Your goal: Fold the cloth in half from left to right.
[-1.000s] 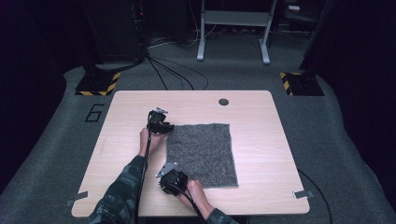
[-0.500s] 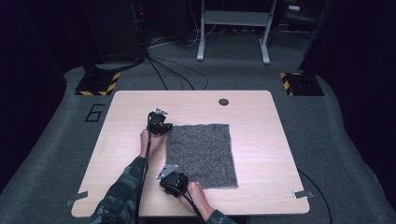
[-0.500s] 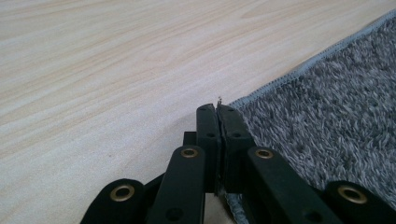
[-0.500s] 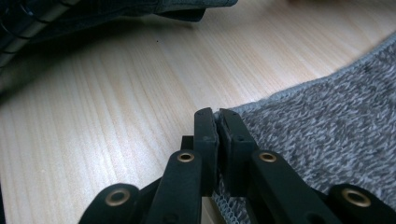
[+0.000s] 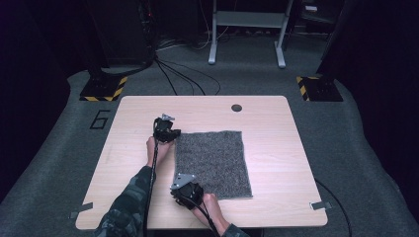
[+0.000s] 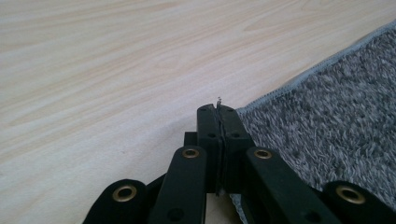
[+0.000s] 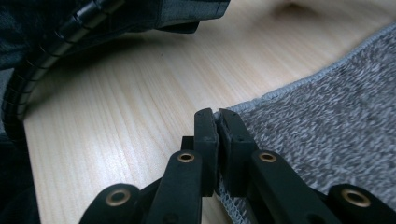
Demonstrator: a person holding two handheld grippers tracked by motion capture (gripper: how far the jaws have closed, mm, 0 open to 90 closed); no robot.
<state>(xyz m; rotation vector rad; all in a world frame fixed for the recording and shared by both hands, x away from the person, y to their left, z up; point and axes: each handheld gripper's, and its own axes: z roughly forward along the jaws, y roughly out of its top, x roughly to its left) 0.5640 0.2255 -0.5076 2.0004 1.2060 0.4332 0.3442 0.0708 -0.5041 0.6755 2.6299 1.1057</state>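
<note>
A square grey fuzzy cloth (image 5: pixel 212 163) lies flat on the pale wooden table (image 5: pixel 276 148). My left gripper (image 5: pixel 172 135) sits at the cloth's far left corner. In the left gripper view its jaws are pressed together, shut (image 6: pixel 218 110) on the corner of the cloth (image 6: pixel 327 121), whose hem runs in under them. My right gripper (image 5: pixel 182 180) sits at the near left corner. In the right gripper view its jaws are shut (image 7: pixel 216 115) on the hemmed corner of the cloth (image 7: pixel 327 126).
A dark round hole (image 5: pixel 236 107) is set in the table near its far edge. A camouflage sleeve (image 5: pixel 129 202) and the left gripper's cable (image 5: pixel 153 168) lie over the table's left half. Floor cables (image 5: pixel 183 74) and striped stand feet (image 5: pixel 104 91) lie beyond the table.
</note>
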